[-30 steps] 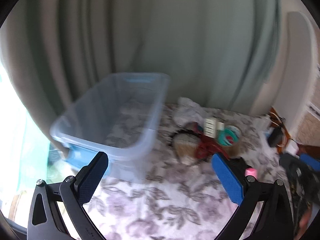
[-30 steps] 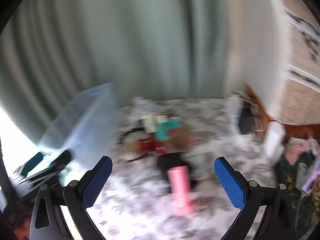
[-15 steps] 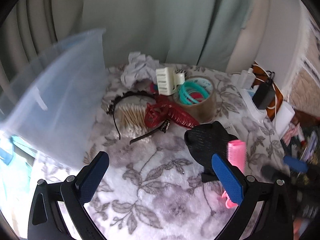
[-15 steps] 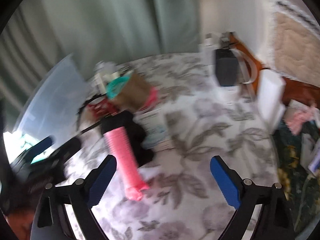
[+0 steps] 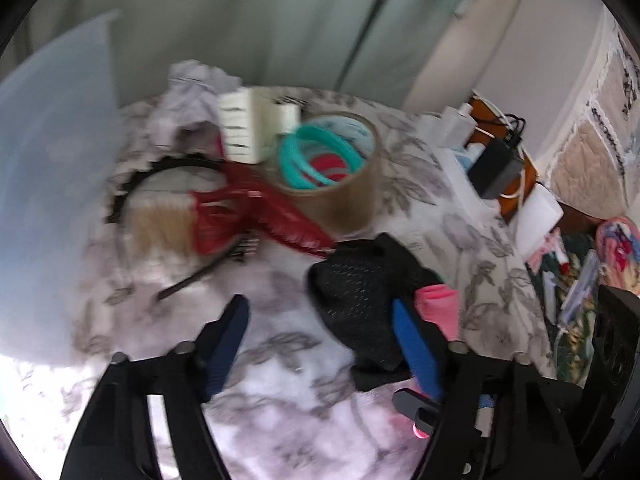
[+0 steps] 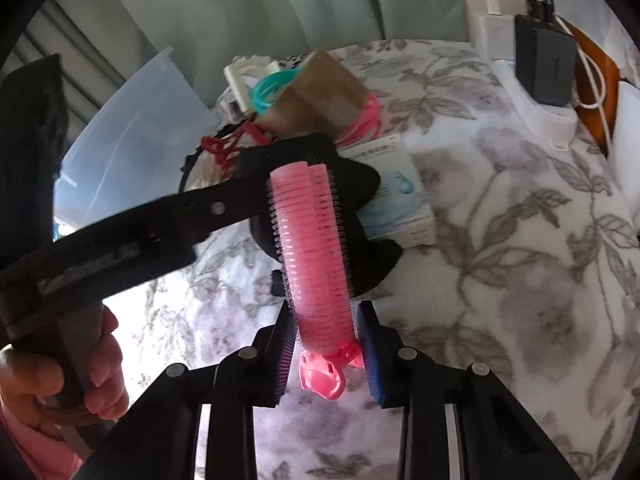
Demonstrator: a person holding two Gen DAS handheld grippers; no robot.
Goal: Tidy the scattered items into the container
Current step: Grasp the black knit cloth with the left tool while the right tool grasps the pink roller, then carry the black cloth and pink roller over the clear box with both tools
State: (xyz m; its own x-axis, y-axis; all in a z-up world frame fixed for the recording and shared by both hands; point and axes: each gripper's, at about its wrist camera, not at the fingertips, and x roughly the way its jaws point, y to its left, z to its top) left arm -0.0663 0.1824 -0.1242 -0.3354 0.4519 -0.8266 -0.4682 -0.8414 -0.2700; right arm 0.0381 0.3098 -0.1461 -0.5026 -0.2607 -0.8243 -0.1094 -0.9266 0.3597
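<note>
Here we see the right gripper, its jaws just closing, clamped on the near end of the pink hair roller, which lies across a black mesh pouch on the floral cloth. The left gripper has been narrowing too, but its blue pads press on nothing, one of them lying over the pouch's edge. The clear plastic container stands at the left, just beside the pile of tape roll, red claw clip and black headband.
</note>
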